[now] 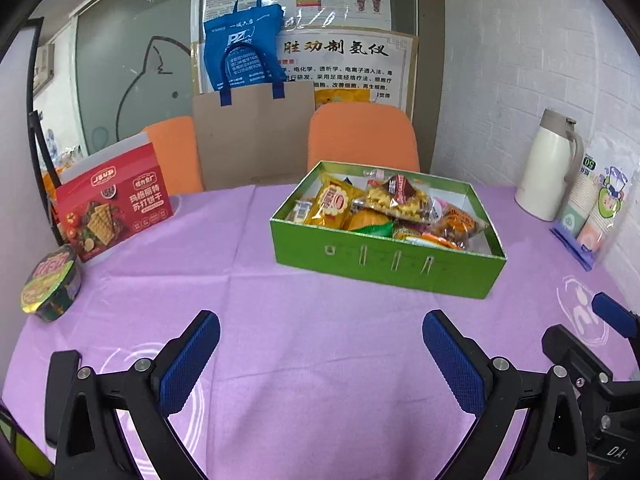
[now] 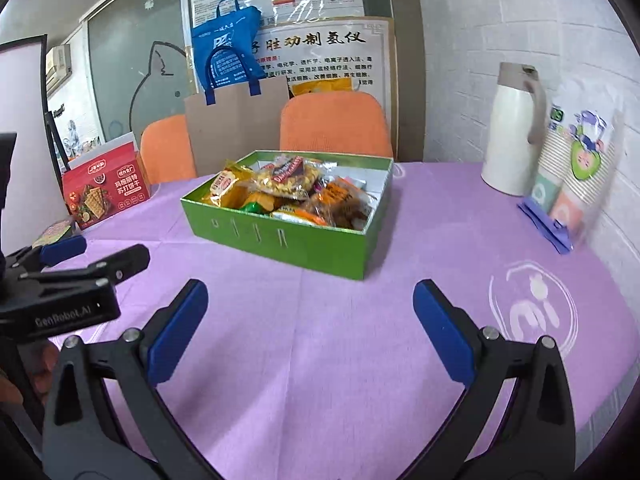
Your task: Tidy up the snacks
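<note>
Purple tablecloth [image 1: 320,360]: green box [image 1: 384,264] of snacks [image 1: 384,208] mid-table, cracker box [image 1: 116,204] at left edge. Left gripper [image 1: 320,360] and right gripper [image 2: 310,328] spread wide, empty.

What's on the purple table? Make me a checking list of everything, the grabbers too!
Surface: purple tablecloth, bare in front.
Job's things: green box piled with snack packets; red cracker box and round noodle bowl outside it, on the left.
Clutter: white thermos, paper cup pack, on the right.
Grippers: left gripper open, empty; right gripper open, empty.
Cables: nothing seen.
Surroundings: two orange chairs, blue bag, wall posters.
</note>
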